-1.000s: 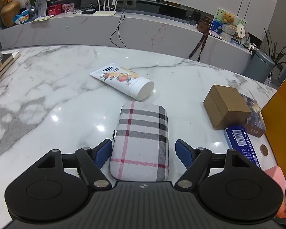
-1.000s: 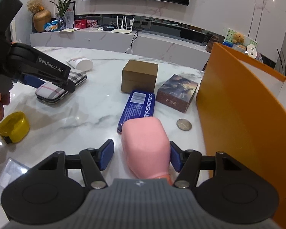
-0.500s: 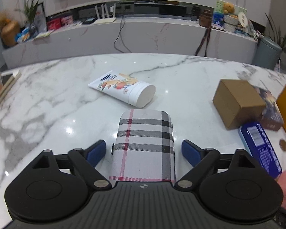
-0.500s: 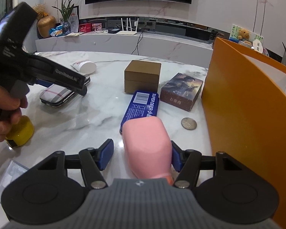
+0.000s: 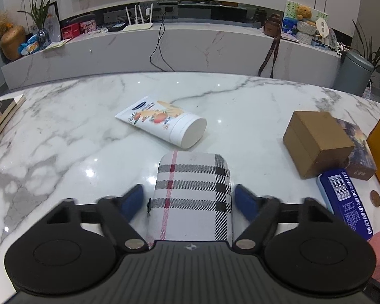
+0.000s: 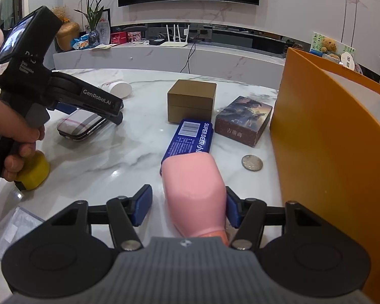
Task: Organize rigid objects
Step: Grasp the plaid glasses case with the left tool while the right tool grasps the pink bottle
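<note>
The left tongs [image 5: 190, 198] are closing around the plaid case [image 5: 192, 197] lying low in the frame's centre on the table [image 5: 63, 131]; small gaps are showing at both pads, so centre them before lifting. The right tongs [image 6: 187, 206] are narrowing loosely around the pink object [image 6: 193, 192].

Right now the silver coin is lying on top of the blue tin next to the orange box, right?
Not quite. The right wrist view shows the silver coin lying on the marble table, between the blue tin and the orange box, touching neither.
</note>
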### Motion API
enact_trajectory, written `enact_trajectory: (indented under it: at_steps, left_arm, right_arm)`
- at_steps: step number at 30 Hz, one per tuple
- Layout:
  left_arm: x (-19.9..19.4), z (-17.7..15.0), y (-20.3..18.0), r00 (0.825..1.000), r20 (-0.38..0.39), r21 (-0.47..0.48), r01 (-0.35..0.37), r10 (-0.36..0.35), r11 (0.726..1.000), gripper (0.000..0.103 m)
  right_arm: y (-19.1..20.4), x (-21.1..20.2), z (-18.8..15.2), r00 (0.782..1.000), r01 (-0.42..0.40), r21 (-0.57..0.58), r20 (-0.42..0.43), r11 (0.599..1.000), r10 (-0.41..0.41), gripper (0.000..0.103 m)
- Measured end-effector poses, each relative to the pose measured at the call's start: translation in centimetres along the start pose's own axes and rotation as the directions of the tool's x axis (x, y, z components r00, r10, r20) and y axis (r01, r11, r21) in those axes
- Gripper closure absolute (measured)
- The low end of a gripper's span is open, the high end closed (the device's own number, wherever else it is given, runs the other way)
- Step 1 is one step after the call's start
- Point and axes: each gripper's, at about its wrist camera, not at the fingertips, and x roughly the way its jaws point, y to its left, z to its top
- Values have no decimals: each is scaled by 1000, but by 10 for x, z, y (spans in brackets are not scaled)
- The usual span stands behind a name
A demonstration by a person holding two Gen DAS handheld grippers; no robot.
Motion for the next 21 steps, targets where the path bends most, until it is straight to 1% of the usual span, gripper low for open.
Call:
enact_trajectory:
  at_steps: [4, 7, 10, 12, 15, 21]
  left_arm:
    - [-1, -1, 1, 1000, -2, 9, 7, -7, 1000, 24]
    - [-3, -1, 4, 1000, -2, -4, 14, -14, 1000, 25]
    - [-7, -2, 9, 999, 0, -28, 45, -45, 999, 25]
    - [-11, -3, 11, 998, 11, -32, 60, -60, 998, 25]
    - [-18, -3, 14, 997, 41, -26, 67, -66, 997, 25]
    - [-31, 0, 13, 994, 79, -23, 75, -73, 997, 25]
  right_arm:
    - [-1, 0, 0, 1000, 2, 0, -2, 1000, -2, 48]
    - [-1, -1, 1, 1000, 13, -4, -2, 1000, -13, 54]
    - [-2, 0, 2, 1000, 14, -9, -4, 1000, -14, 56]
    - [-1, 0, 2, 1000, 12, -18, -3, 1000, -12, 56]
    - [-1, 1, 3, 1000, -1, -22, -6, 1000, 1, 57]
    - [0, -1, 3, 1000, -2, -25, 3, 1000, 3, 57]
